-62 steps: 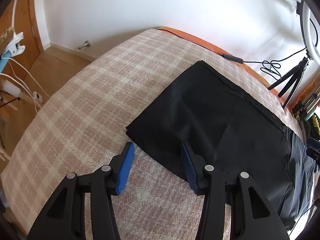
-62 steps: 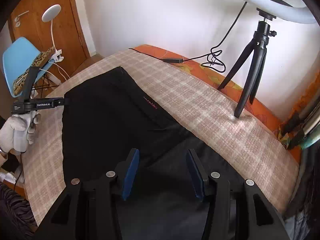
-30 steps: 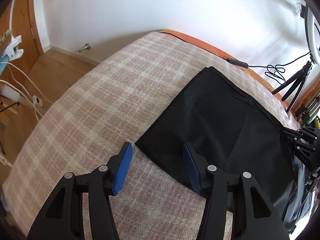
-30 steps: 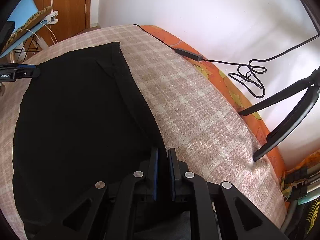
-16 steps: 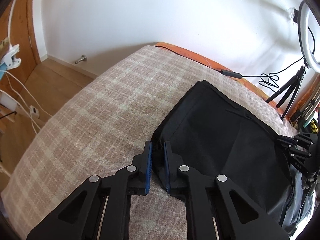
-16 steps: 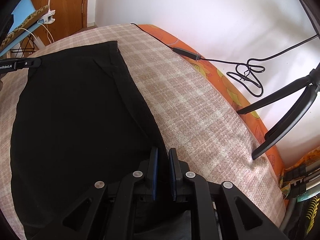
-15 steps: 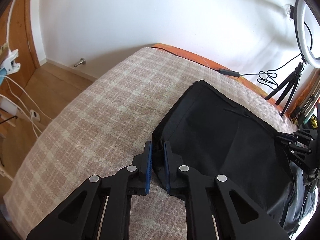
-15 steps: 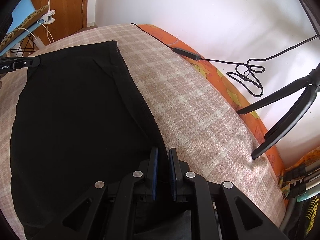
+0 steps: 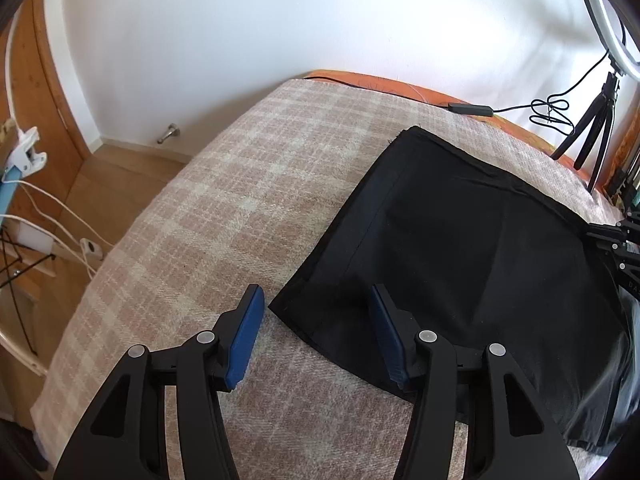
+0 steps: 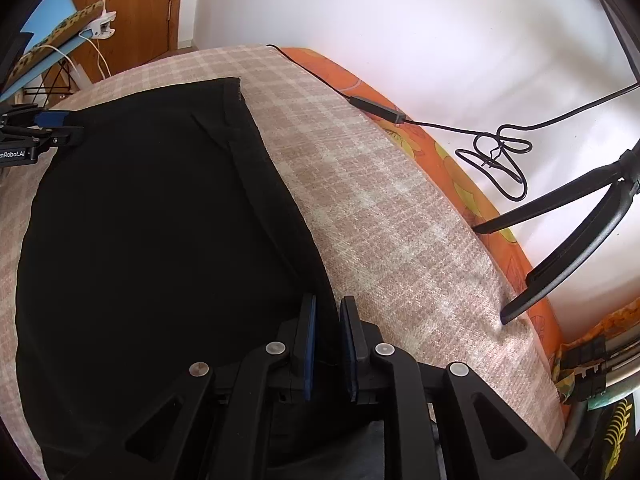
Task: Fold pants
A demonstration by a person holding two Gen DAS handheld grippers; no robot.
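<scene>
Black pants [image 9: 460,240] lie flat, folded, on a plaid blanket [image 9: 220,200] covering the bed. My left gripper [image 9: 316,296] hovers over their near left corner with its jaws opening; the corner lies between the blue pads, untouched. My right gripper [image 10: 328,304] has its jaws almost together and easing apart, with the pants' [image 10: 152,220] right edge pinched between the pads. From the right wrist view the left gripper [image 10: 40,128] shows at the far left corner of the cloth. The right gripper [image 9: 612,240] appears at the right rim of the left wrist view.
A black tripod [image 10: 560,248] stands on the bed's right side by the wall, with a coiled cable [image 10: 496,148] and inline box on the orange mattress edge. A ring light [image 9: 604,12] hangs above. Left of the bed are a blue chair [image 10: 40,48] and white cords [image 9: 60,224] on the floor.
My left gripper, shut on the pants' corner half a second ago, has opened and the corner lies flat again. The right gripper stays put, its gap slightly wider.
</scene>
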